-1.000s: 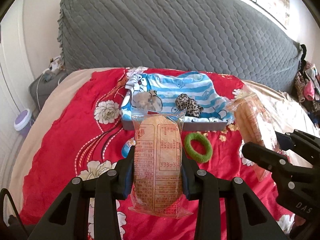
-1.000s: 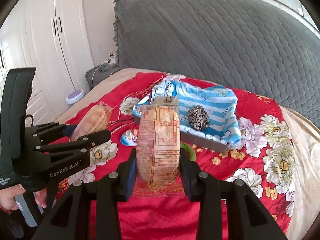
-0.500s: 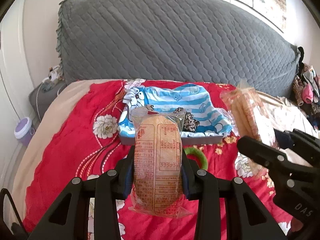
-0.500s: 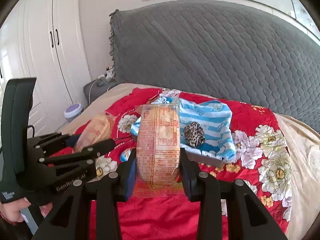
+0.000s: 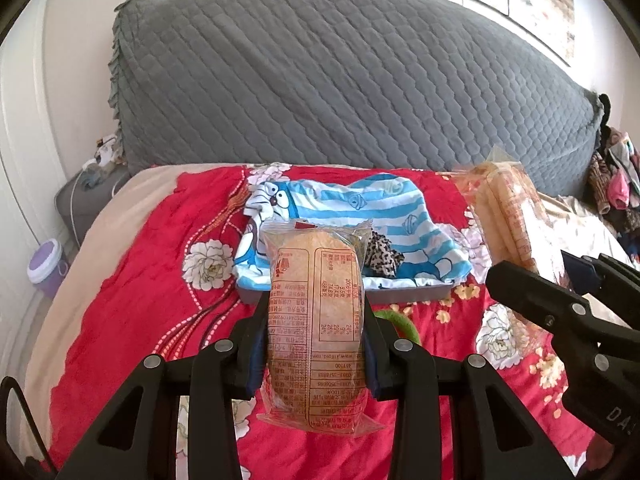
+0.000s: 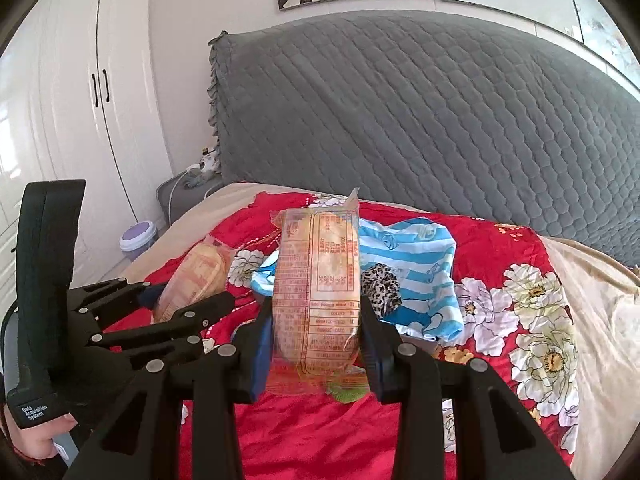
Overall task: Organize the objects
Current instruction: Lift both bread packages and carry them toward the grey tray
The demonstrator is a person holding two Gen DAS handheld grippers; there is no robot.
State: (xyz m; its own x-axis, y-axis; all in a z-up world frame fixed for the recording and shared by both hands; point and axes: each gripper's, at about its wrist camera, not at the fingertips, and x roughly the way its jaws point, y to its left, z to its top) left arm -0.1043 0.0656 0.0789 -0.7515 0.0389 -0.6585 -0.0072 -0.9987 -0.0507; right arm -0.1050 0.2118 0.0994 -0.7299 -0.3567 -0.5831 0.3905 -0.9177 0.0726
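Left tongs (image 5: pixel 316 354): closed on one wrapped bread packet (image 5: pixel 316 320), held upright above the bed (image 5: pixel 132 264). Right tongs (image 6: pixel 317 344): closed on a second bread packet (image 6: pixel 316 292), also upright. Total packets: two. Each clear wrapper carries orange printed tables; the small text is not legible. The left unit's body reads "Data Acquisition System". Behind the packets, one grey tray (image 5: pixel 400 292) lies on the red floral cover, holding one blue striped cartoon cloth (image 5: pixel 360 208) and one leopard-print hair tie (image 5: pixel 382 254). One green hair tie (image 5: pixel 402 322) lies just before the tray.
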